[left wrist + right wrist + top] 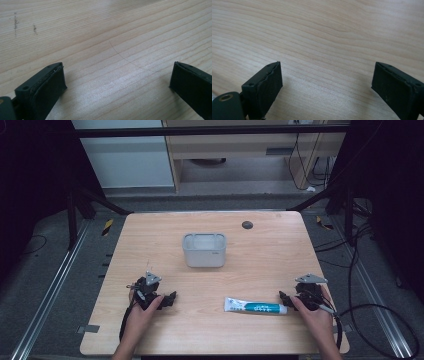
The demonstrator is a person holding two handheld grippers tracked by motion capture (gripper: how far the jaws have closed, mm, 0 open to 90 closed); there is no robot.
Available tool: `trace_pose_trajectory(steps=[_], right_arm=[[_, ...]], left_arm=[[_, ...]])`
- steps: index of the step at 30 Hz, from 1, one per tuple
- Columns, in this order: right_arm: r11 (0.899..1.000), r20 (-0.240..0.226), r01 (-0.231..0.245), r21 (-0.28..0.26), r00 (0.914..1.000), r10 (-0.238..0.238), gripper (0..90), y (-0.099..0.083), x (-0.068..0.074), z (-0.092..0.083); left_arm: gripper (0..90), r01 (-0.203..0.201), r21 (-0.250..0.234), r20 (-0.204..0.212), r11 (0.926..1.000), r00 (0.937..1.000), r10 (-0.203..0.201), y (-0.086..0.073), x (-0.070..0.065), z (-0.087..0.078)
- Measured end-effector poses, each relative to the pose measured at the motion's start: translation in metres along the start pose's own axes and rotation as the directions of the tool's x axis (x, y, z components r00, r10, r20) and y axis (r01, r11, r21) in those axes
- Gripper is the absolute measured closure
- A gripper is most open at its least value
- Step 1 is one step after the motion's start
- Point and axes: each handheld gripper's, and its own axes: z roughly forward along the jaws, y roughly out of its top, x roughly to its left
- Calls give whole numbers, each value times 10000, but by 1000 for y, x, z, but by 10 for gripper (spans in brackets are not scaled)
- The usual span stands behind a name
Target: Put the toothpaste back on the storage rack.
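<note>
Pale wood-grain counter (150, 235) is lit against a dark room, and a white toothpaste tube with teal print (255, 306) is laid flat near its front edge, long axis running left to right. Its cap end is found just beside the right tongs (287, 298), whose jaws are spread wide and empty. The left tongs (170, 299), likewise spread apart, are kept well apart from it, so the right hand is judged nearer. A grey rectangular plastic tub (204, 251) is set farther back.

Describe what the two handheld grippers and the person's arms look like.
Both the left gripper and the right gripper are black, each topped by a grey three-cornered plate and trailing a black cable. Up close, the left gripper's fingers are blocky black pads, one with a frayed edge. The forearms are bare, with no sleeves in the high view.
</note>
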Motion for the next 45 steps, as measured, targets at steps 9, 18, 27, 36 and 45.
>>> trace_pose_trajectory(steps=[9,18,27,36,45], right_arm=[[9880,-588,1527,221,9868,-1512,130,15,12,-26],[9692,-1173,2427,424,9646,-2364,147,28,15,-38],[9178,-1538,3952,388,9099,-3853,228,42,44,-46],[8601,-1989,5084,410,8478,-4917,311,58,71,-45],[7765,-2290,6292,349,7613,-6066,364,72,102,-42]], left_arm=[[0,-29,8,43,10000,10000,29,0,-2,0],[0,-29,6,42,10000,10000,29,0,-2,0],[0,-26,7,37,10000,10000,26,0,-2,0],[0,-49,11,53,10000,10000,49,0,-2,0],[0,-50,10,53,10000,10000,50,0,-2,0]])
